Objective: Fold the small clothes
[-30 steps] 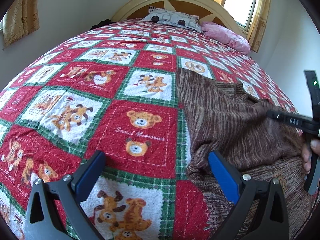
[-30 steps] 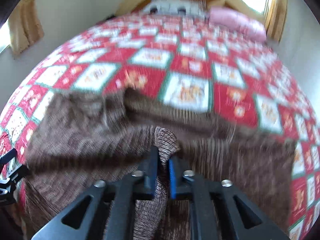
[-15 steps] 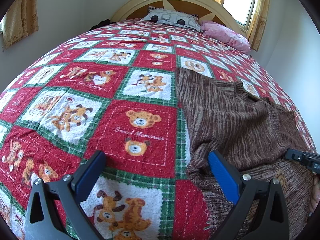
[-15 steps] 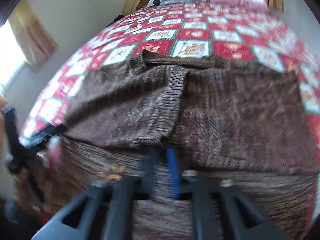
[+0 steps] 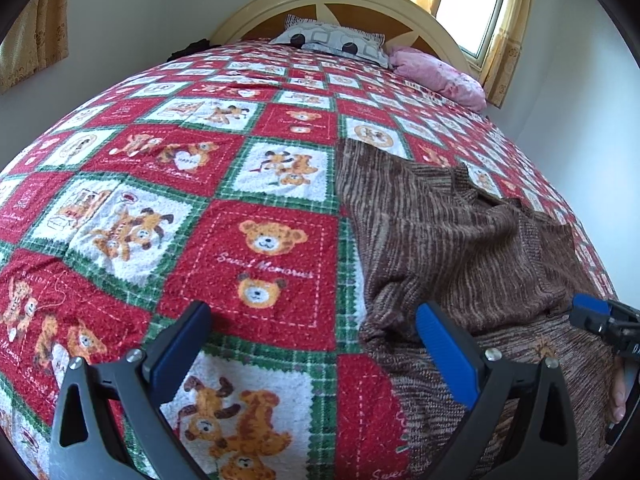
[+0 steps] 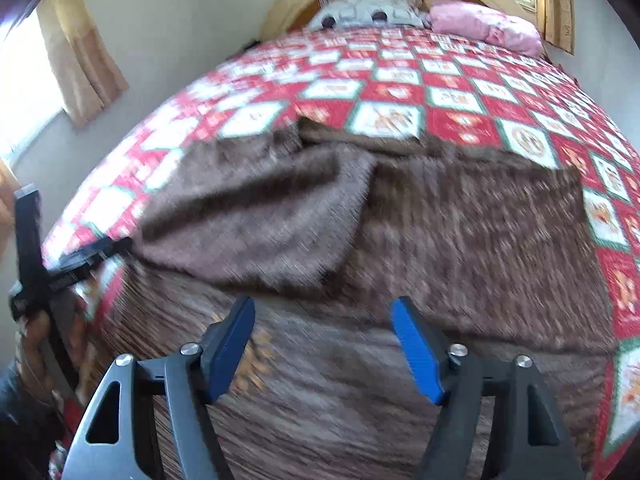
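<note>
- The brown knit top (image 6: 460,240) lies flat on the bed, on the near right part of the bear blanket (image 5: 256,248).
- One side flap (image 6: 256,216) is folded over onto the middle of the top. Its edge looks a bit bumpy and slanted.
- The right tool (image 6: 322,344) hangs just over the near part of the top. Its blue pads (image 6: 416,352) have just been opening and now stand wide apart, with nothing pinched between them.
- The left tool (image 5: 316,356) is spread wide too. It holds nothing. One pad is over the blanket and the other is at the left edge of the top.
- I think the next fold is the other side, or the near end up toward the far end.
- To do it well, grab only the top, not the blanket under it.
- Pinch near a corner, lift a little, and lay it down slowly so the edges line up.
- Smooth the bumpy flap first if it slips.
- A gray pillow (image 5: 336,40) and a pink pillow (image 5: 440,76) sit far off by the headboard.
</note>
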Demonstrator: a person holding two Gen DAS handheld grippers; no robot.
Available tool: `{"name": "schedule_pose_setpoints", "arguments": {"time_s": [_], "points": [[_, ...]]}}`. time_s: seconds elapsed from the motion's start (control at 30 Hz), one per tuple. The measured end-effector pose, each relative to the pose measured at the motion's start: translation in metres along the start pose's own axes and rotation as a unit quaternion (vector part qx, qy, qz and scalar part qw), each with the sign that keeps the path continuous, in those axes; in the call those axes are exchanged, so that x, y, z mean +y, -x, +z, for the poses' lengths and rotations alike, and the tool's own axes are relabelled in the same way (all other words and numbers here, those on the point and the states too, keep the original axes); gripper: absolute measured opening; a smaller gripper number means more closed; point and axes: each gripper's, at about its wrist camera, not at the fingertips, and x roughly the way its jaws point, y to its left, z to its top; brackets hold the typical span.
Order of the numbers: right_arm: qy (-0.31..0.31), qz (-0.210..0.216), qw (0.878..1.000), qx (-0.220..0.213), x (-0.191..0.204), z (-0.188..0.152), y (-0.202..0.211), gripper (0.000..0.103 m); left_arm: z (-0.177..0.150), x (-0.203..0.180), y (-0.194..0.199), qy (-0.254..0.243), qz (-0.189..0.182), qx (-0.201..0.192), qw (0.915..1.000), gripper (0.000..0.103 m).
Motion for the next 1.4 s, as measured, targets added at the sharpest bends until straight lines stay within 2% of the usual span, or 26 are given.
{"name": "schedule_pose_setpoints", "arguments": {"time_s": [0.07, 0.1, 0.13, 0.2, 0.23, 0.27, 0.4, 0.57, 0.6, 0.63, 0.7, 0.83, 0.93, 1.03, 1.1, 1.23, 1.4], "points": [[0.004, -0.012, 1.000, 0.005, 0.005, 0.006, -0.010, 0.072, 0.000, 0.000, 0.000, 0.001, 0.000, 0.000, 1.0000, 0.103], [0.001, -0.010, 1.000, 0.012, 0.006, 0.008, -0.016, 0.067, 0.000, 0.000, 0.000, 0.000, 0.000, 0.000, 1.0000, 0.103], [-0.001, -0.013, 1.000, 0.026, 0.005, 0.009, -0.024, 0.041, 0.000, 0.000, 0.000, 0.000, 0.000, 0.001, 1.0000, 0.103], [0.001, -0.026, 0.999, 0.027, 0.004, 0.007, -0.024, 0.028, 0.000, 0.001, 0.000, 0.000, 0.000, 0.001, 1.0000, 0.103], [0.003, -0.020, 0.999, 0.028, 0.004, 0.005, -0.020, 0.014, 0.000, 0.001, 0.000, -0.001, 0.001, 0.003, 1.0000, 0.103], [0.006, -0.017, 0.999, 0.032, 0.005, 0.002, -0.017, 0.008, 0.000, 0.000, -0.001, -0.003, 0.005, 0.005, 1.0000, 0.103], [0.061, -0.048, 0.996, 0.043, 0.019, -0.019, -0.012, 0.007, 0.000, -0.001, -0.002, -0.004, 0.006, 0.005, 1.0000, 0.103], [0.063, -0.058, 0.995, 0.043, 0.019, -0.014, -0.009, 0.009, 0.000, -0.003, -0.003, -0.008, 0.010, 0.006, 0.9999, 0.103], [0.065, -0.070, 0.995, 0.038, 0.019, -0.012, -0.008, 0.018, 0.000, -0.004, -0.003, -0.007, 0.010, 0.007, 0.9999, 0.103], [0.068, -0.089, 0.993, 0.030, 0.020, -0.009, -0.005, 0.035, 0.000, -0.004, -0.003, -0.008, 0.011, 0.007, 0.9999, 0.103], [0.066, -0.094, 0.993, 0.000, 0.022, -0.006, 0.005, 0.046, 0.000, -0.004, -0.003, -0.008, 0.012, 0.007, 0.9999, 0.103], [0.075, -0.051, 0.996, -0.023, 0.035, -0.005, 0.012, 0.046, 0.000, -0.004, -0.004, -0.010, 0.015, 0.008, 0.9998, 0.103], [0.087, -0.001, 0.996, 0.001, 0.045, -0.007, -0.001, 0.046, 0.000, -0.006, -0.004, -0.011, 0.016, 0.009, 0.9998, 0.103], [0.086, -0.021, 0.995, 0.040, 0.040, -0.013, -0.022, 0.046, -0.001, -0.006, -0.005, -0.014, 0.022, 0.010, 0.9996, 0.103], [0.080, -0.015, 0.996, 0.032, 0.034, -0.014, -0.021, 0.046, -0.001, -0.010, -0.006, -0.020, 0.031, 0.012, 0.9992, 0.103], [0.077, -0.040, 0.995, 0.039, 0.026, -0.020, -0.013, 0.046, -0.002, -0.018, -0.005, -0.042, 0.063, 0.014, 0.9971, 0.103], [0.073, -0.053, 0.996, 0.020, 0.016, -0.041, 0.018, 0.046, -0.009, -0.025, 0.014, -0.045, 0.085, 0.000, 0.9953, 0.103]]}}
